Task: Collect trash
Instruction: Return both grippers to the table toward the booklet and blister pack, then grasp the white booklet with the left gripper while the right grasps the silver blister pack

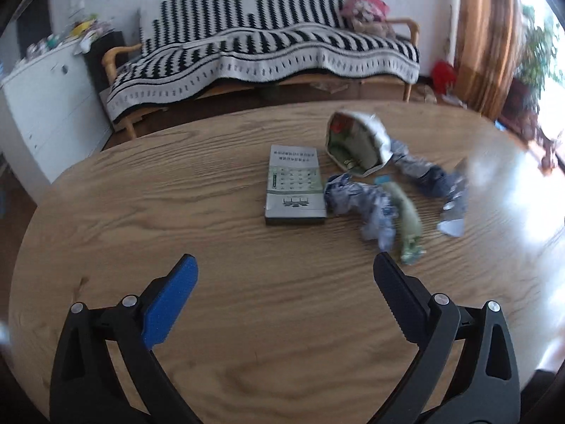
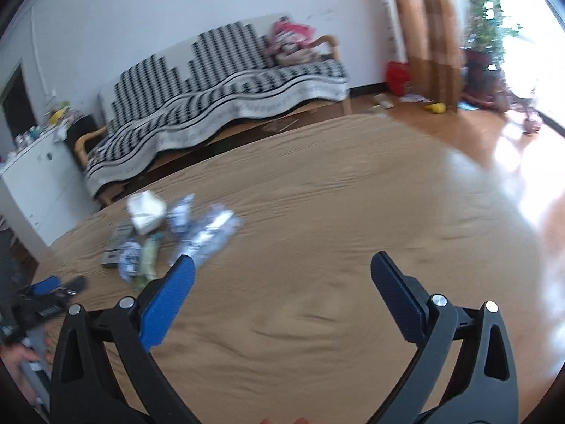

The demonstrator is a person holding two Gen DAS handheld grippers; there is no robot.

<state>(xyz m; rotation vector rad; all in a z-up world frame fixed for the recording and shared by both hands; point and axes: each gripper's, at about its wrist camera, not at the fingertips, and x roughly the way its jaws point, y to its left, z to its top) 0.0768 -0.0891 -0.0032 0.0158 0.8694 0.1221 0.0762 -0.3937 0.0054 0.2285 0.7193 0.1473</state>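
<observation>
the left tongs [image 1: 286, 265] are spread wide above the wooden tabletop [image 1: 176, 212] and they pinch nothing. the right tongs [image 2: 282, 265] are spread wide too and also empty. the trash lies in one group on the tabletop: a flat grey box [image 1: 295, 185], just beside it a crumpled blue-white wrapper [image 1: 356, 201], a green wrapper [image 1: 408, 219], a torn silver bag [image 1: 356, 143] and a twisted blue wrapper [image 1: 429, 173]. behind the tabletop stands a sofa with a striped blanket [image 1: 265, 46].
</observation>
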